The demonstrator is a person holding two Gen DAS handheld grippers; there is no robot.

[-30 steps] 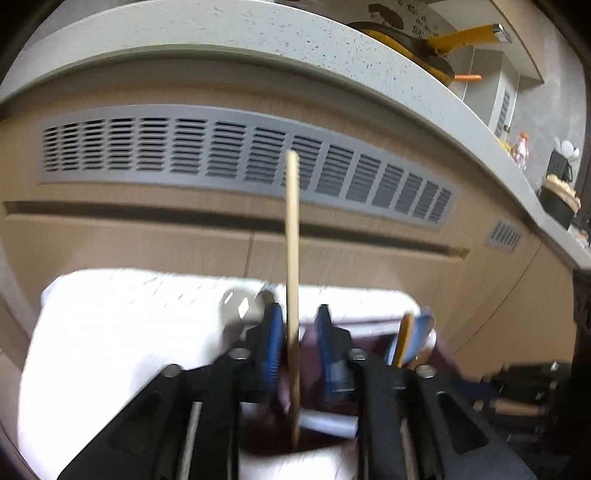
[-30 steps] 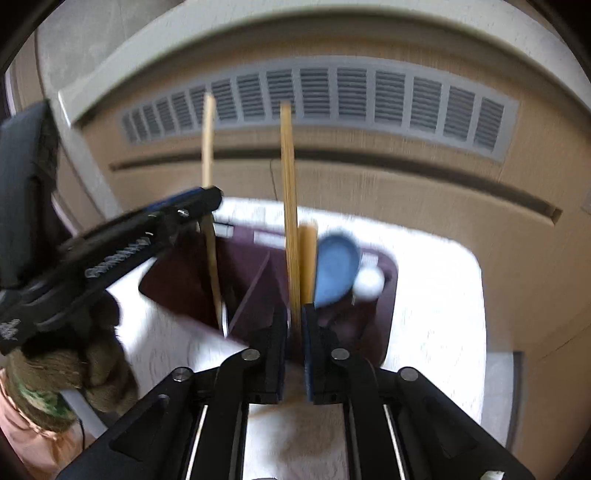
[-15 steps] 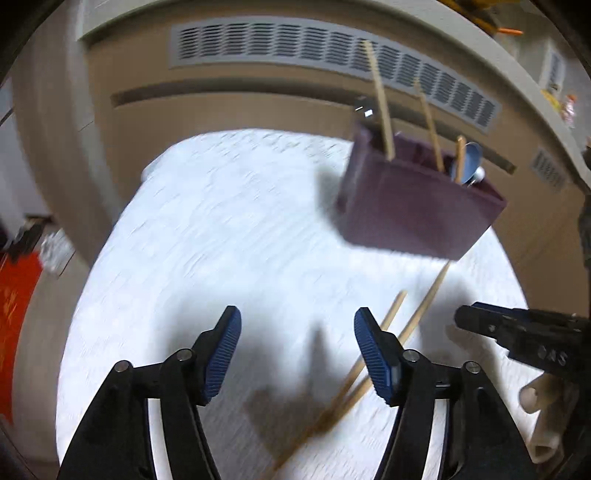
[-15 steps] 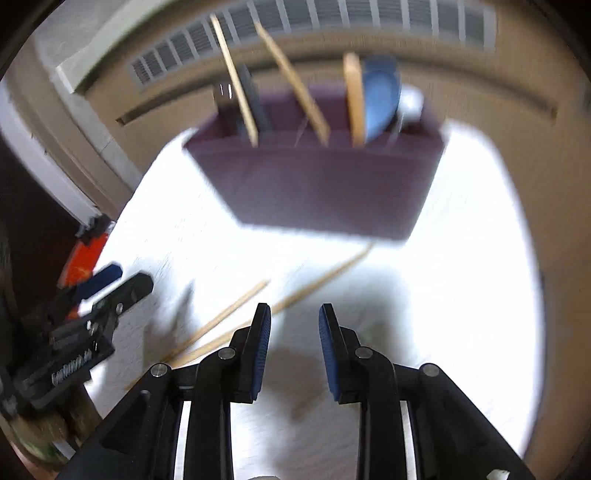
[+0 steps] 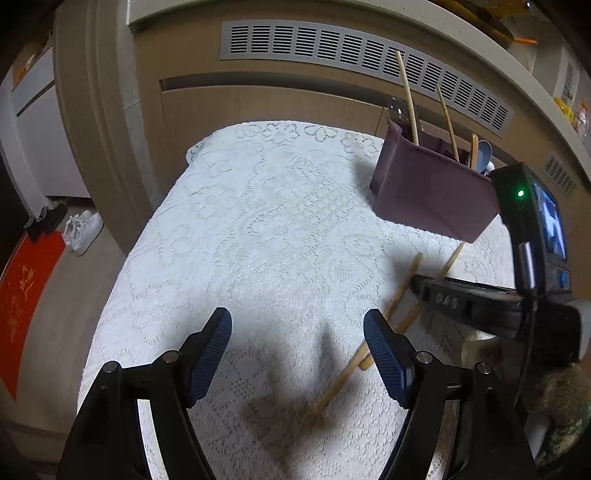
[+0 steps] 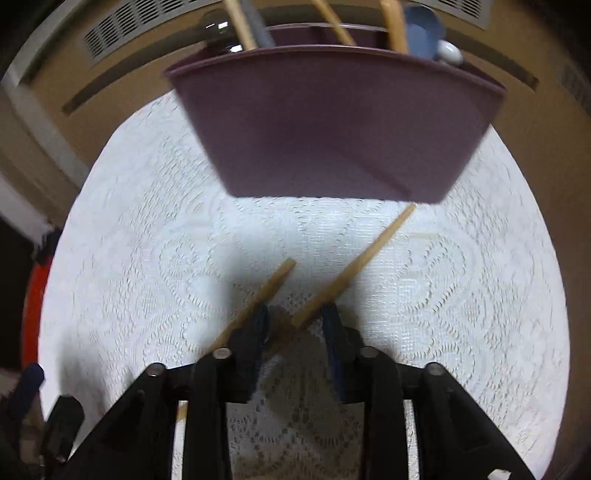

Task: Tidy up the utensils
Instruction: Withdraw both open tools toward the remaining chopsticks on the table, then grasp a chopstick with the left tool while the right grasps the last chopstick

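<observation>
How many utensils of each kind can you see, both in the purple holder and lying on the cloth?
Chopsticks standing in the purple holder: 2
Chopsticks lying on the white lace cloth: 2
Spoons in the holder: 3 (metal, wooden, blue)
Total: 7

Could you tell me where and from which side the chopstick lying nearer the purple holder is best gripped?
Probably near its middle, from straight above, with the fingers either side of its width. The chopstick lies flat on the lace cloth, its far tip close under the holder and a second chopstick beside it. The right hand-held gripper, jaws opening and empty, is already over it.
</observation>
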